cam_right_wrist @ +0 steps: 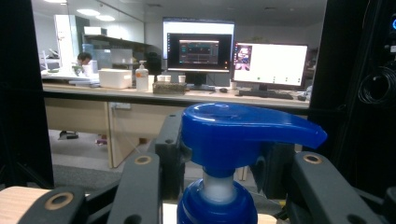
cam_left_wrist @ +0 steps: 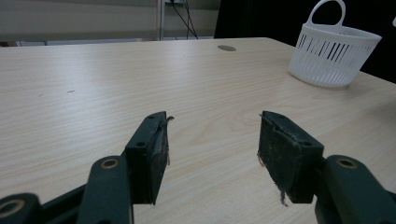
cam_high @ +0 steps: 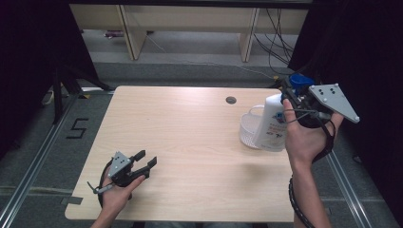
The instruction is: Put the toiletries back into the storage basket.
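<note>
Left gripper [cam_high: 148, 160] low on near-left of table [cam_high: 190, 142], jaws apart, nothing between, bare wood ahead in left gripper view. Grommet hole [cam_high: 231, 100] near far edge. White slotted basket [cam_high: 249, 130] on right side of table, handle up. White pump bottle [cam_high: 274, 123] with blue pump head [cam_right_wrist: 243, 128] lifted just beside basket, partly overlapping it in high view, upright. Right gripper [cam_high: 293, 95] raised at right edge, jaws half closed, clamped on bottle at either side of neck. Monitors [cam_right_wrist: 233, 58] on desk far behind.
</note>
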Motion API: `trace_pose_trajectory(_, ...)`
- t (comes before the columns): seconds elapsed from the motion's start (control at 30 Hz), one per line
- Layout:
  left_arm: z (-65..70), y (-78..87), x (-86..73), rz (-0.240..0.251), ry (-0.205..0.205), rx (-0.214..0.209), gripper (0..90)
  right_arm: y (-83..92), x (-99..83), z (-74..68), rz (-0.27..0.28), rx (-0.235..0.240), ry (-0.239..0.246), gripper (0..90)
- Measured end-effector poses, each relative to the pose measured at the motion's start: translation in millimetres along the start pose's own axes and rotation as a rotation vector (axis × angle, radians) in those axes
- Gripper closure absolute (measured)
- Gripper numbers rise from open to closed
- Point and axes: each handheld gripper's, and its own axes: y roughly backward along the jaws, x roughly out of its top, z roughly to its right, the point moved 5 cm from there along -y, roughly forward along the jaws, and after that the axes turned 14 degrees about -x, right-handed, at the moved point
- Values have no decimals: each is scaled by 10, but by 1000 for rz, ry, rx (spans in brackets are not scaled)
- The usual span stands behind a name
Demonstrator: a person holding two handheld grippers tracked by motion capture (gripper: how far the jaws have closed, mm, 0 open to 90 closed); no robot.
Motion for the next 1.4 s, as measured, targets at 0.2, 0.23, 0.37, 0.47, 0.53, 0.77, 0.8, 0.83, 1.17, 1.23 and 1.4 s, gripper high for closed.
trace_pose_trajectory(0.2, 2, 0, -1, -1, 1, 0, 420, -87, 61, 24, 5, -14, 11, 603)
trace_pose_trajectory(0.23, 2, 0, -1, -1, 1, 0, 420, -87, 61, 24, 5, -14, 11, 603)
trace_pose_trajectory(0.37, 1, -2, -3, -1, 1, 0, 420, -158, 119, 47, 17, -25, 5, 603)
trace_pose_trajectory(0.47, -3, -13, -4, 10, 3, -7, 420, -199, 132, 53, 17, -28, 4, 603)
trace_pose_trajectory(0.53, -3, -14, -4, 12, 4, -8, 420, -228, 130, 47, 12, -27, 2, 604)
trace_pose_trajectory(0.77, -4, -4, -9, -2, 8, 2, 420, -309, 127, 24, 6, -30, 0, 603)
trace_pose_trajectory(0.8, -7, -3, -9, -1, 8, 2, 420, -322, 130, 16, 6, -26, 1, 603)
trace_pose_trajectory(0.83, -9, -13, -7, 13, 7, -8, 420, -335, 133, 7, 6, -25, -1, 603)
trace_pose_trajectory(1.17, -16, 4, -10, 3, 10, 2, 420, -522, 105, -32, -2, -30, -1, 603)
trace_pose_trajectory(1.23, -20, 1, -10, 6, 10, 0, 420, -548, 90, -36, -11, -31, -9, 603)
trace_pose_trajectory(1.4, -20, -1, -16, 2, 11, 0, 420, -641, 46, -11, -21, -43, -7, 603)
